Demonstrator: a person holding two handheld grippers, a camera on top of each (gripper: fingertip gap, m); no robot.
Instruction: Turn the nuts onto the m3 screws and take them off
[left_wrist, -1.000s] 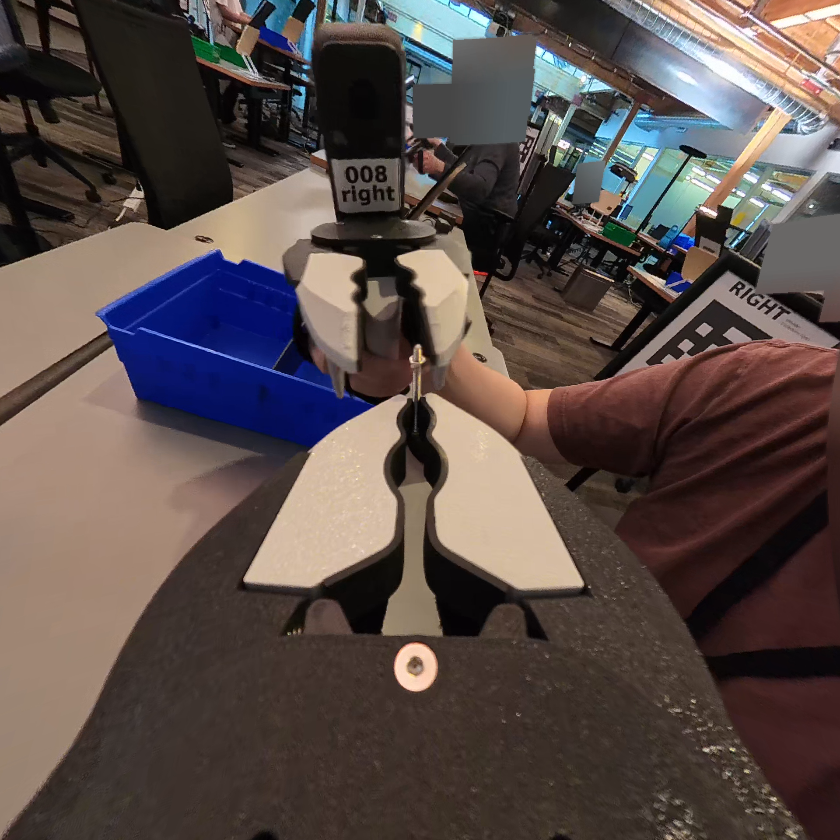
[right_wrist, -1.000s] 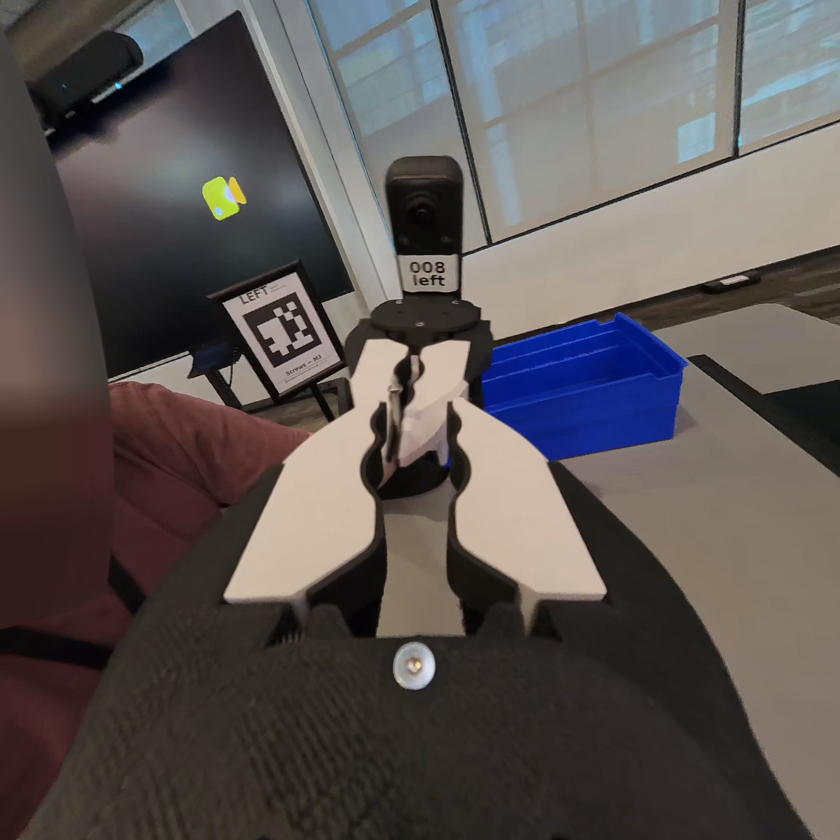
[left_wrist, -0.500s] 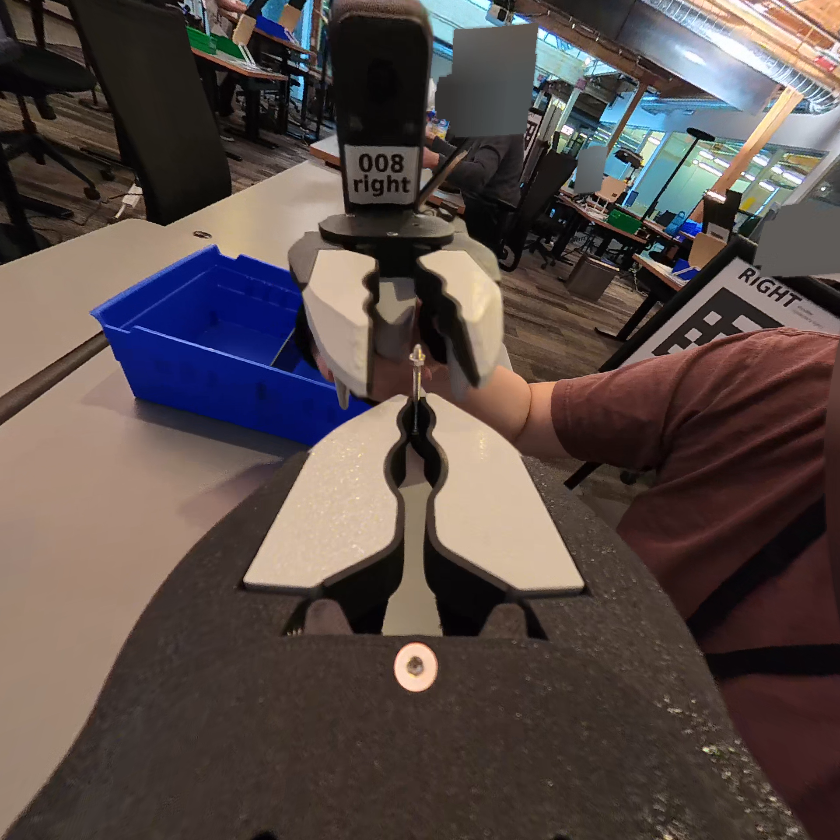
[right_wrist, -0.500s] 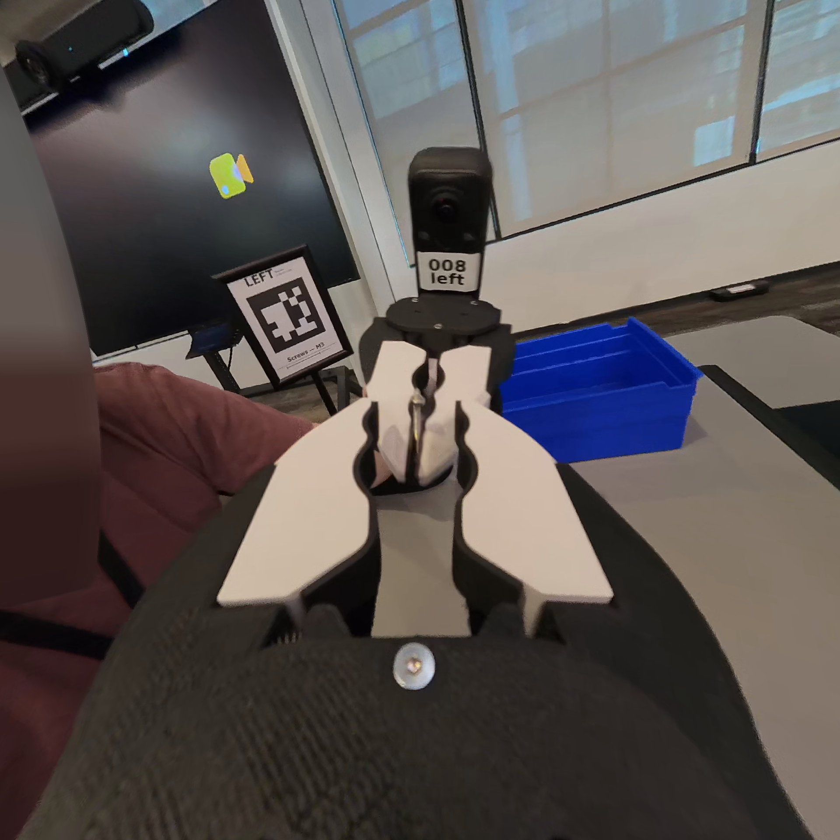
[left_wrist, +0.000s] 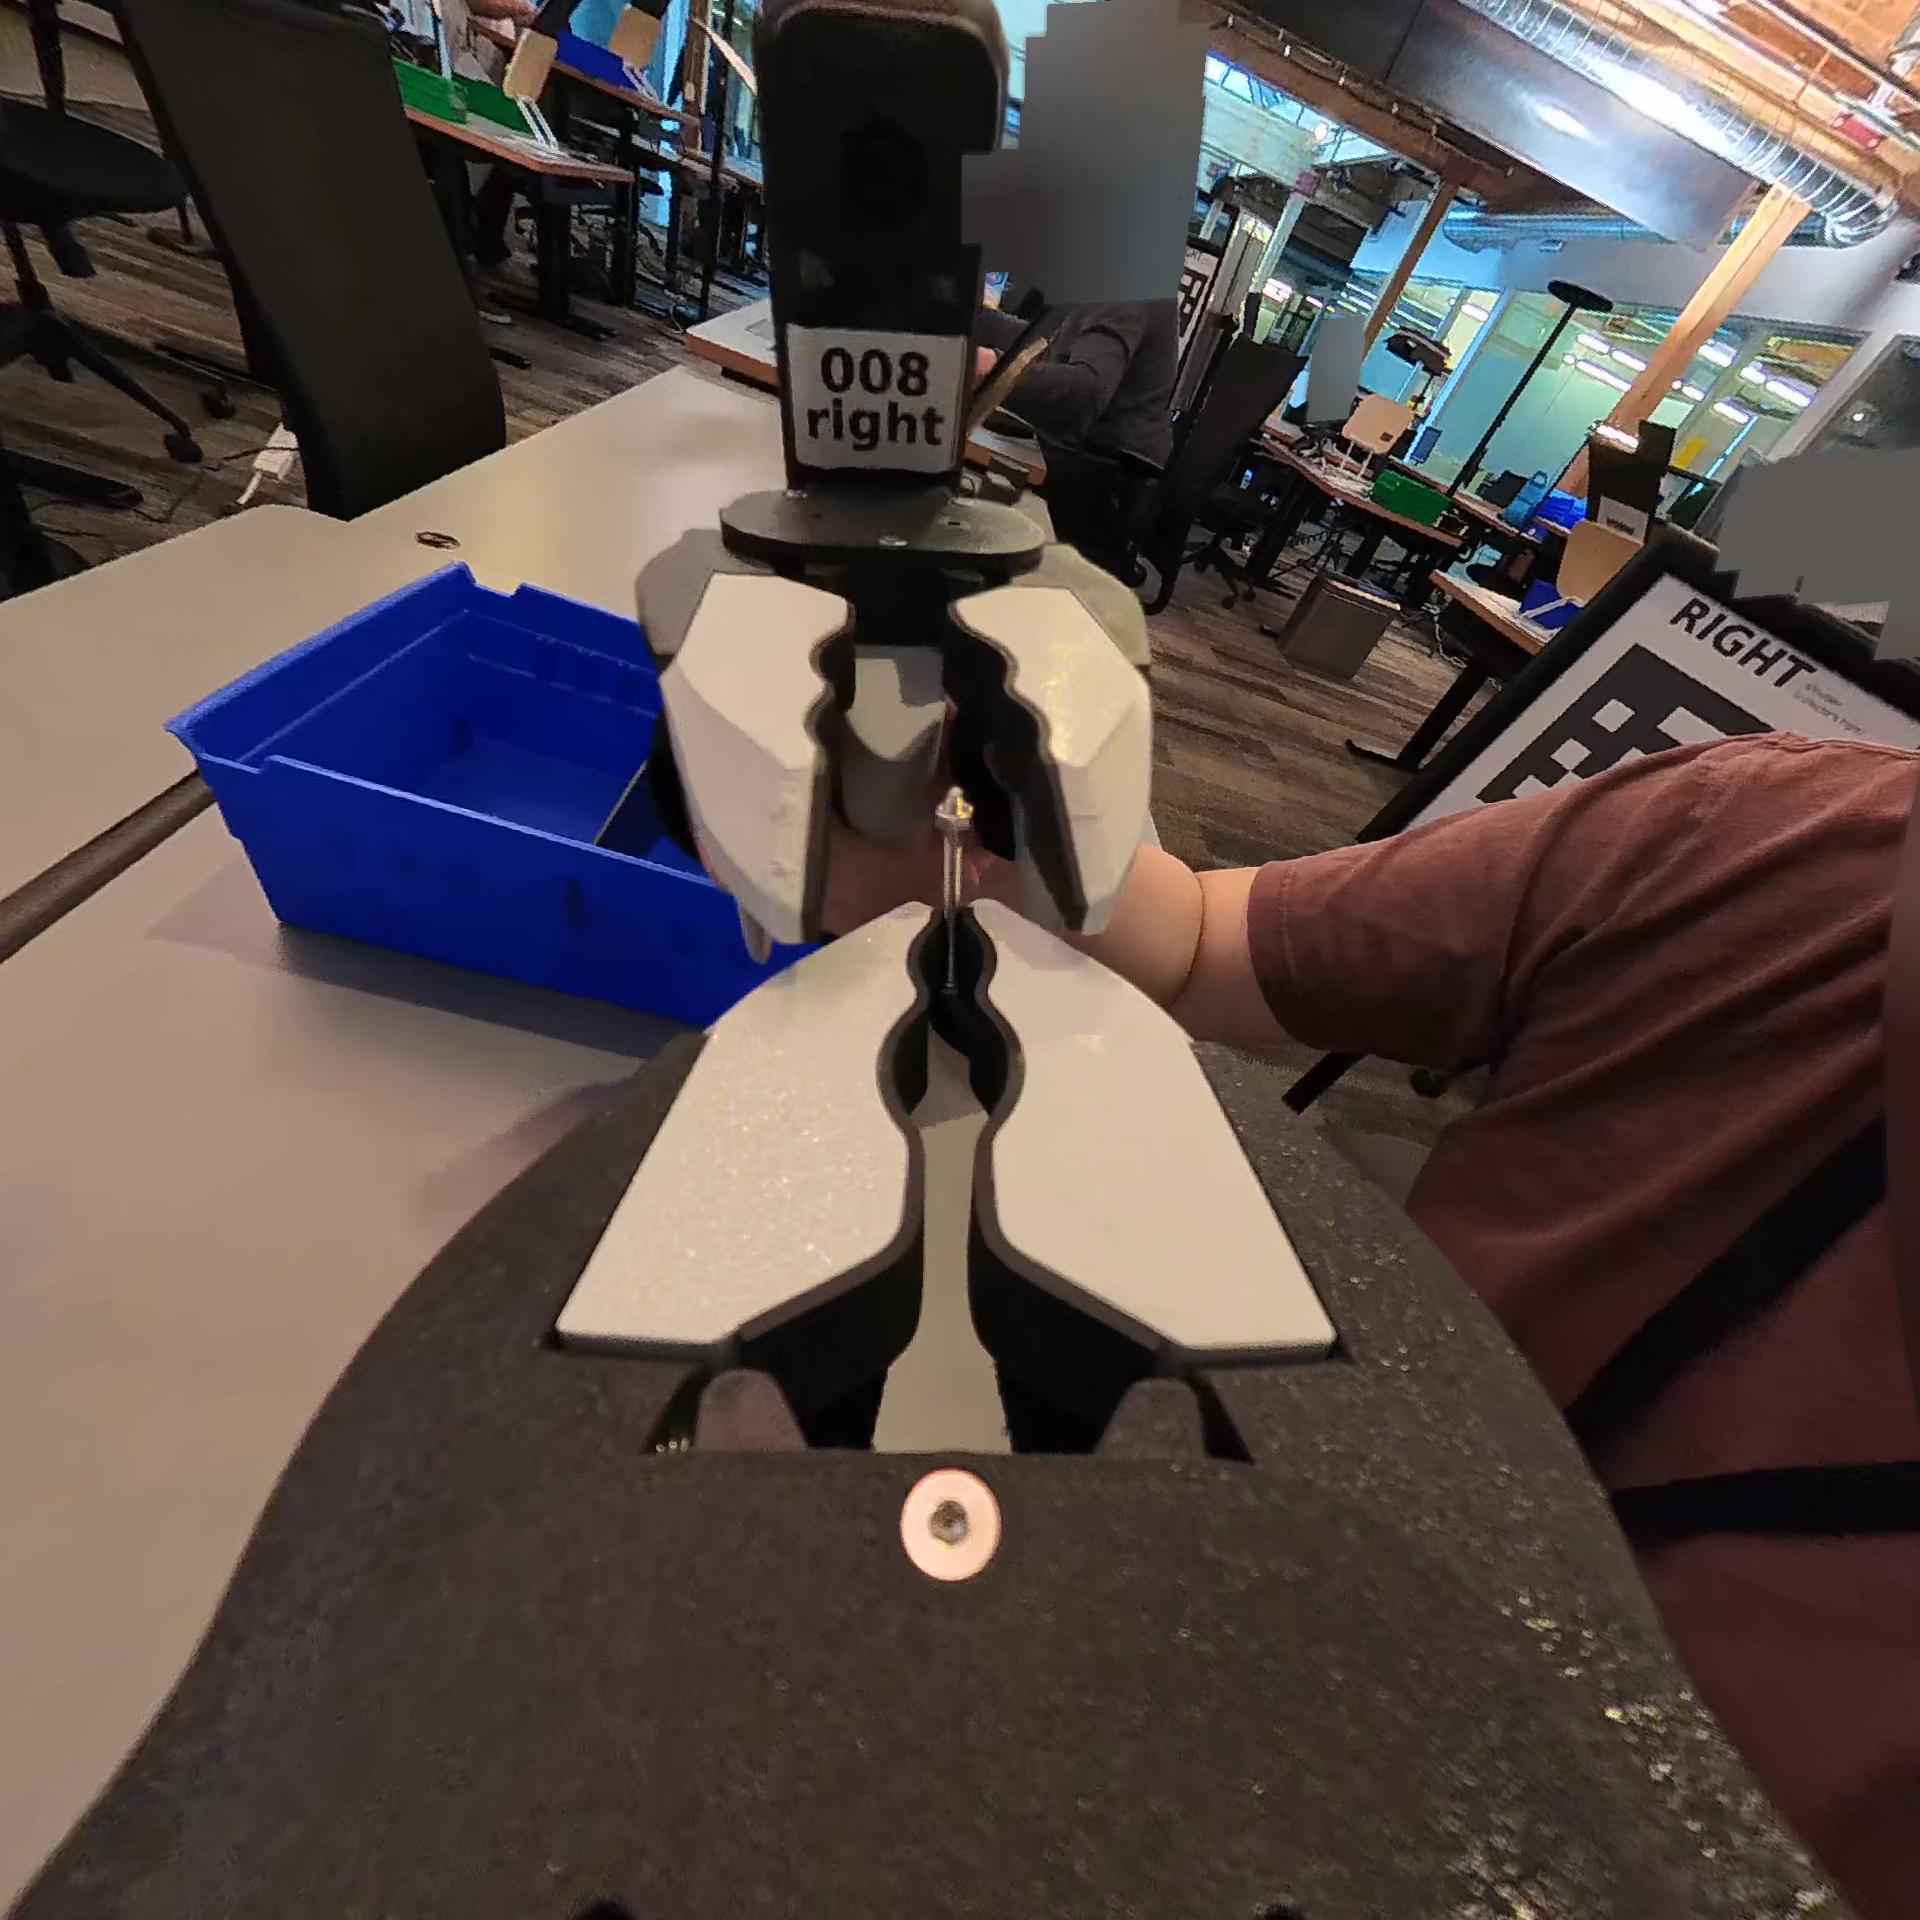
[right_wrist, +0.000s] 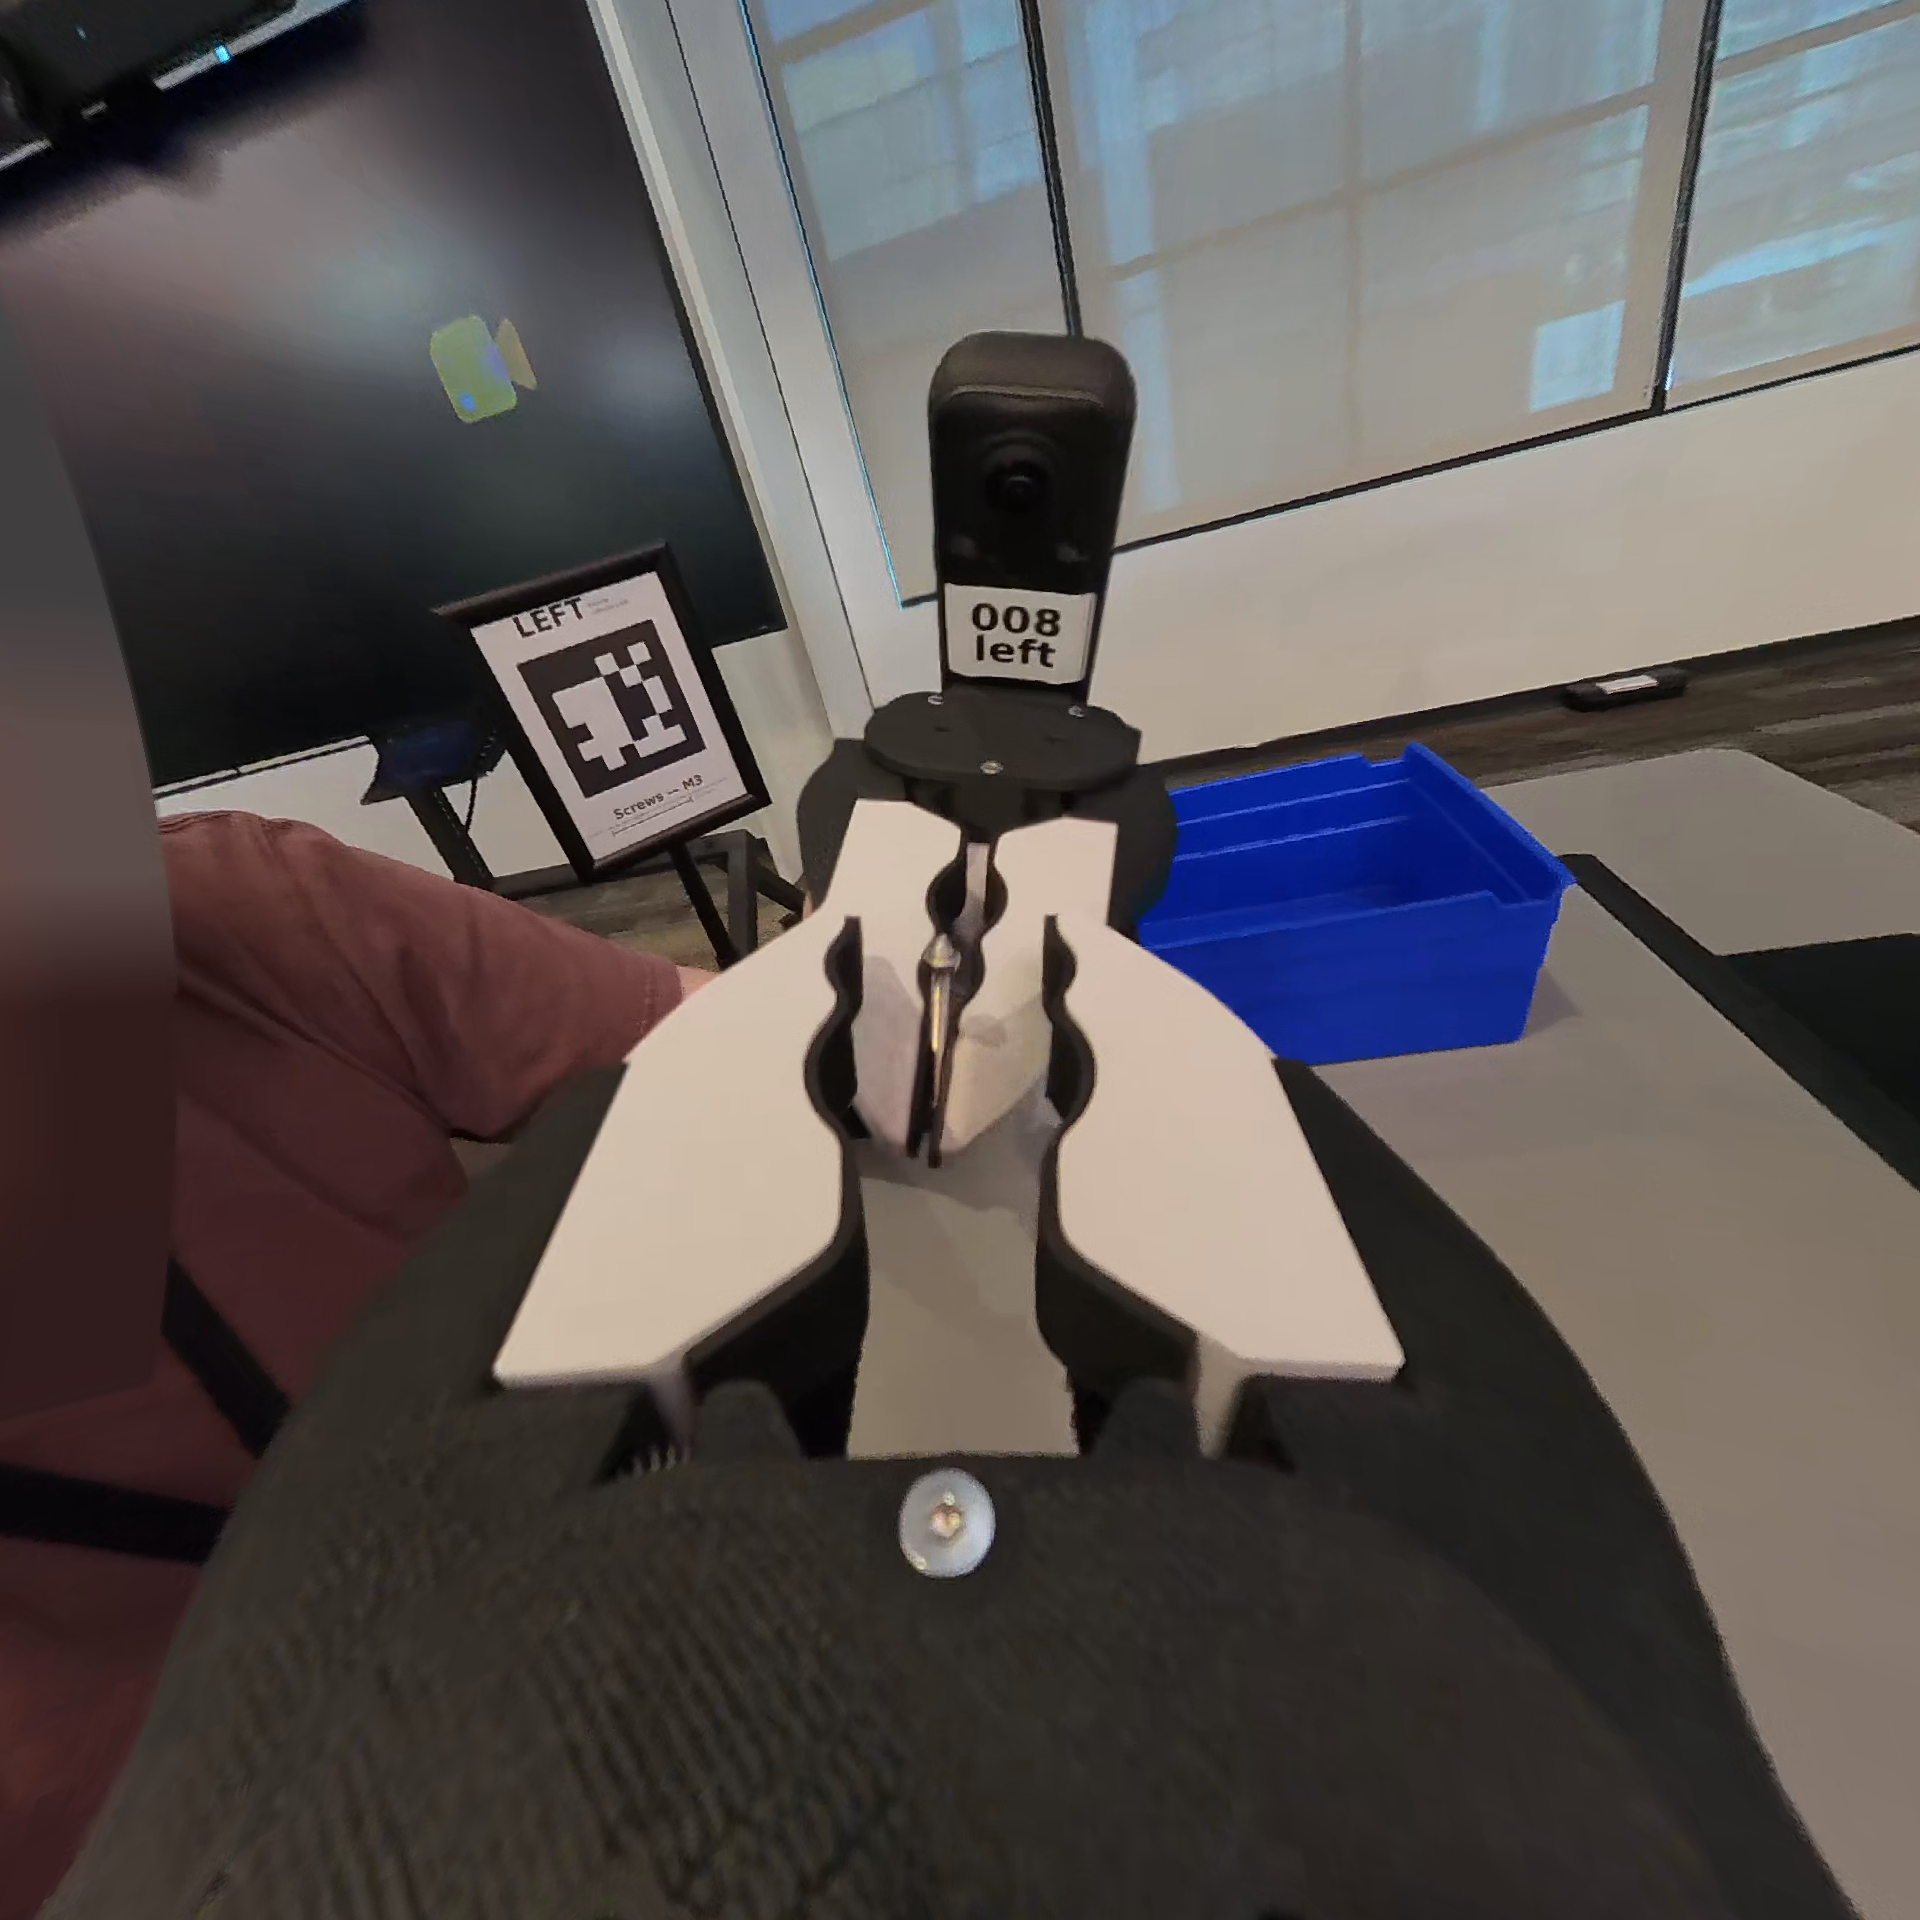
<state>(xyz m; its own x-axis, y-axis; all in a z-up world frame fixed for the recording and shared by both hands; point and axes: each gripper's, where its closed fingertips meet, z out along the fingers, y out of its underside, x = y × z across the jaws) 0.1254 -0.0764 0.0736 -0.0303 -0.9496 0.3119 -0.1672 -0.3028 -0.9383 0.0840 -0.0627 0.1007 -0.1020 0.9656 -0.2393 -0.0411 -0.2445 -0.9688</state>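
My left gripper (left_wrist: 951, 920) is shut on a thin metal M3 screw (left_wrist: 951, 862) that sticks out past its tips. A small nut-like piece (left_wrist: 954, 805) sits at the screw's outer end. My right gripper (left_wrist: 920, 831) faces the left one, open, with a finger on either side of the screw end and touching neither. In the right wrist view my right gripper (right_wrist: 945, 935) is open wide. The left gripper (right_wrist: 925, 1138) and the screw (right_wrist: 935, 1023) show in the gap between its fingers. Both grippers are held above the grey table (left_wrist: 208, 1143).
A blue plastic bin (left_wrist: 447, 831) stands on the table just behind the grippers; it also shows in the right wrist view (right_wrist: 1351, 935). The person's arm in a maroon sleeve (left_wrist: 1558, 987) is to the right. Marker signs on stands (right_wrist: 613, 717) and office chairs stand beyond the table. Left and right tips are no more than a few centimetres apart.
My right gripper has opened from nearly shut around the screw's end to wide open. It has come a little closer to the left gripper. The left gripper still holds the screw.
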